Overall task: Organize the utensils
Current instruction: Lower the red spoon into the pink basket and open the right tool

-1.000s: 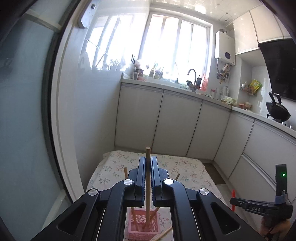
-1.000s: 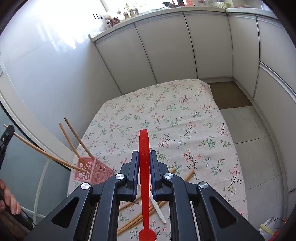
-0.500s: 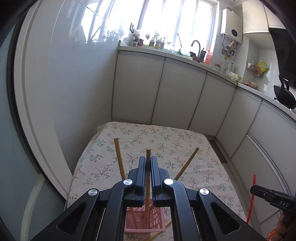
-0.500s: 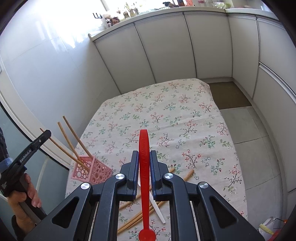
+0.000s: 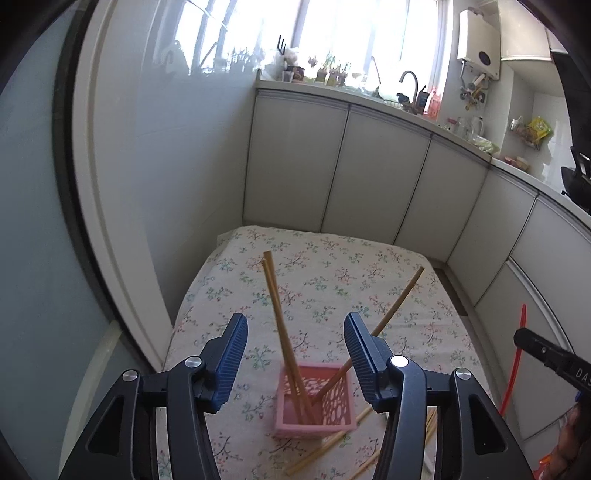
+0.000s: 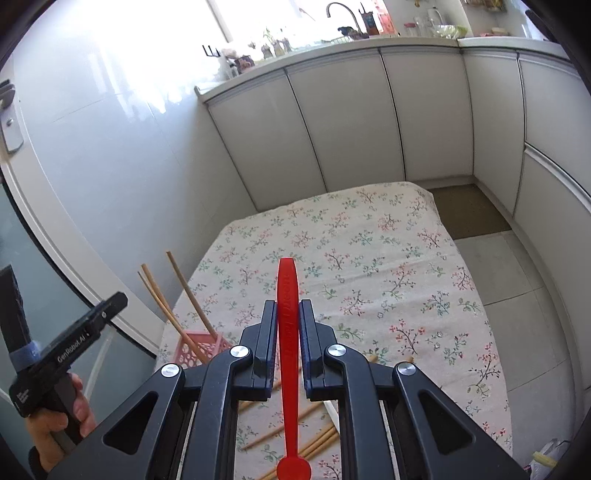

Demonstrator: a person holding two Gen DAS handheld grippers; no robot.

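Floral cloth, matt. Pink perforated plastic basket. Wooden chopsticks, smooth. Glossy red plastic spoon. Glossy cabinet doors.

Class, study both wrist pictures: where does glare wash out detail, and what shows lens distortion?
Left wrist view: the window is blown out, with reflections on the glossy wall; the cabinets bow. Right wrist view: the window burns white; the cabinets curve; dark corners ring both.
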